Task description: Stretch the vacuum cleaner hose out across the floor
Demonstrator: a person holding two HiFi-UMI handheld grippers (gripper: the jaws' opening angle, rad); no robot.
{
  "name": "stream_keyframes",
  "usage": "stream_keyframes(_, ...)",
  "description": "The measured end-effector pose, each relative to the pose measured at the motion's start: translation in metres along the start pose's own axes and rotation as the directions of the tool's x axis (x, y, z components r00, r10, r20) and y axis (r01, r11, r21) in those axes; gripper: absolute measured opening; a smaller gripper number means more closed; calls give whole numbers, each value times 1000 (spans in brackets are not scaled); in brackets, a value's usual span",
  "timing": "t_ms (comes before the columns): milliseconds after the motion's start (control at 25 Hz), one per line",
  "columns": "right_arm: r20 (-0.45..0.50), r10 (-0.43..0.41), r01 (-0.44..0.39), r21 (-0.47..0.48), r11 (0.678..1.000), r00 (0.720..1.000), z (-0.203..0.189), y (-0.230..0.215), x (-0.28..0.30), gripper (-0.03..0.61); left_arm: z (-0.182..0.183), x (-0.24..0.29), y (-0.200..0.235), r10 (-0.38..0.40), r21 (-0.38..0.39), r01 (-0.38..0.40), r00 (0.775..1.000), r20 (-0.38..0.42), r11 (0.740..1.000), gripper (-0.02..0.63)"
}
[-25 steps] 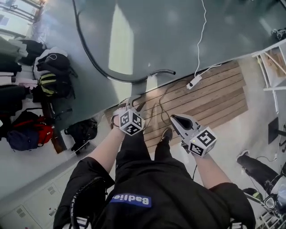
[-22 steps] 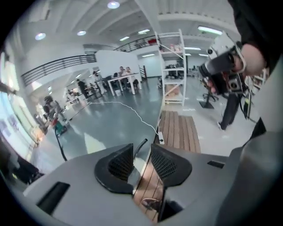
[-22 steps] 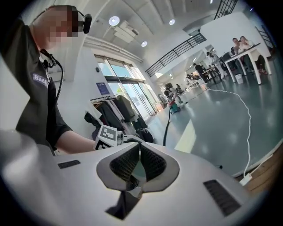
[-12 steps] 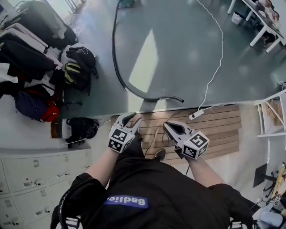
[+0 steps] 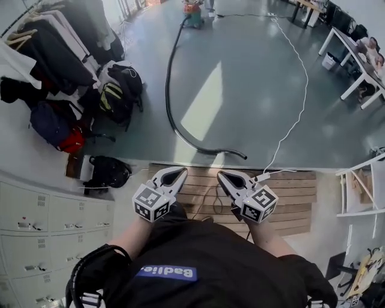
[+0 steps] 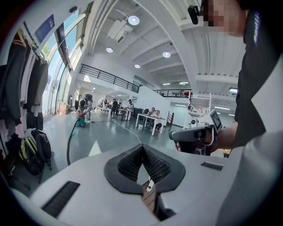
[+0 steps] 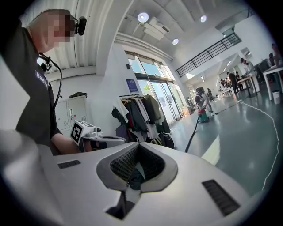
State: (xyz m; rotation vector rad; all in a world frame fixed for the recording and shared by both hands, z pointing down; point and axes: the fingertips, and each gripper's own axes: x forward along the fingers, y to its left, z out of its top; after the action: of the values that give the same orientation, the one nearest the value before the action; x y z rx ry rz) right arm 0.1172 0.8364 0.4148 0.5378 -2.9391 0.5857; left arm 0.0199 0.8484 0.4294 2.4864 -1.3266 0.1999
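Now the left gripper (image 5: pixel 173 175) is finishing a closing of its jaws on nothing, so they are meeting empty, and the right gripper (image 5: pixel 231 178) is likewise sitting closed and empty. Both are lifting away from the floor toward the person's body. The hose (image 5: pixel 170 102) is lying free on the grey floor, curving from the vacuum cleaner (image 5: pixel 194 13) to its loose end (image 5: pixel 240 156) near the wooden platform (image 5: pixel 301 192), so the stretching is probably wrapping up.
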Motion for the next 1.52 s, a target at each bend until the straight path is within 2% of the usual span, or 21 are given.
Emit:
stream_keyframes(120,3,0,0,-66,998,1000,14,8,2,5,11,3,-10,-48,-51,50,998,48,997,8)
stream_keyframes(280,4,2,-1,-145,989,1000,23,8,15,5,23,13,-16,-85,-58,91,991,101,994,8)
stream_keyframes(480,-8,0,-1,-111,994,1000,8,13,28,5,28,9,-22,-109,-42,114,988,111,993,8)
stream_keyframes(840,12,-26,28,-172,985,1000,18,14,29,5,42,6,-26,-147,6,147,980,132,989,8)
stream_keyframes(1000,9,-48,49,-157,986,999,21,14,31,5,38,6,-26,-159,4,159,979,125,987,8)
stream_keyframes(1520,-14,-52,49,-163,985,999,17,11,39,5,37,5,-16,-149,12,148,981,121,989,8)
